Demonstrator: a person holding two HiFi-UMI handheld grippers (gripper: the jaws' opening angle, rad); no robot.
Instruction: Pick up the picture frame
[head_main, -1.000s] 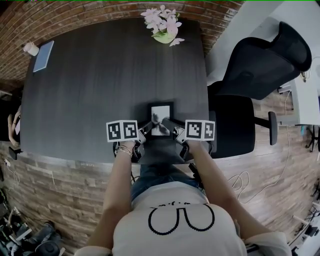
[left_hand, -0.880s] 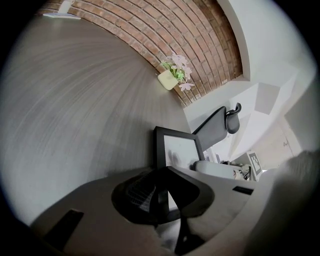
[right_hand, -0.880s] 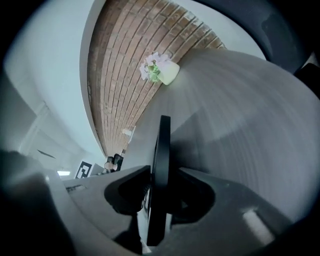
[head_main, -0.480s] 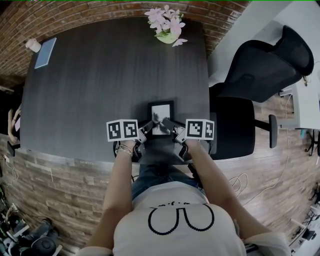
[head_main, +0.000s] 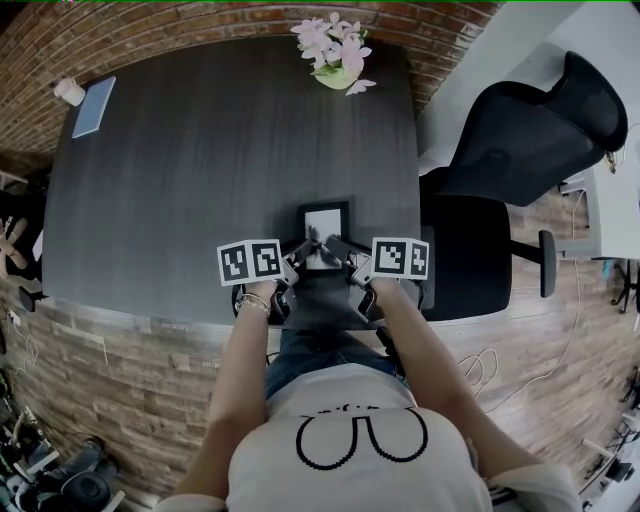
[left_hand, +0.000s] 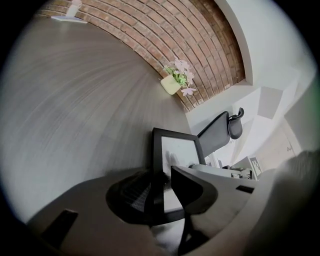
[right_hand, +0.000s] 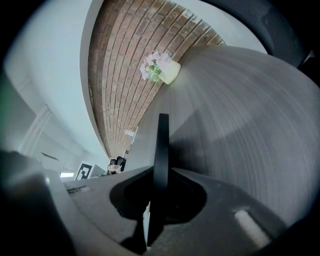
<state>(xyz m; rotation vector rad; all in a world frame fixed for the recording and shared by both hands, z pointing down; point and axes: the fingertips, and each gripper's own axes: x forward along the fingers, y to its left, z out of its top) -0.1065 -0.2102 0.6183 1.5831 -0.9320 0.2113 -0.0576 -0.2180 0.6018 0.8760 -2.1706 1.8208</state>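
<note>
A small black picture frame (head_main: 323, 222) with a pale picture stands near the front edge of the dark table (head_main: 200, 150). Both grippers meet its near corners. My right gripper (head_main: 335, 246) is shut on the frame's right side; in the right gripper view the frame (right_hand: 161, 150) runs edge-on between the pressed jaws of that gripper (right_hand: 160, 189). My left gripper (head_main: 298, 251) has the frame's left border (left_hand: 159, 155) between its jaws, which are opening. A slim gap shows beside the inner jaw of this gripper (left_hand: 162, 189).
A pot of pink flowers (head_main: 332, 52) sits at the table's far edge. A blue notebook (head_main: 92, 107) and a small cup (head_main: 68, 92) lie at the far left corner. A black office chair (head_main: 520, 140) stands right of the table. Brick wall lies behind.
Both grippers stay at the frame's near corners. The frame's glass looks paler than a second ago. The left marker cube has edged slightly right.
</note>
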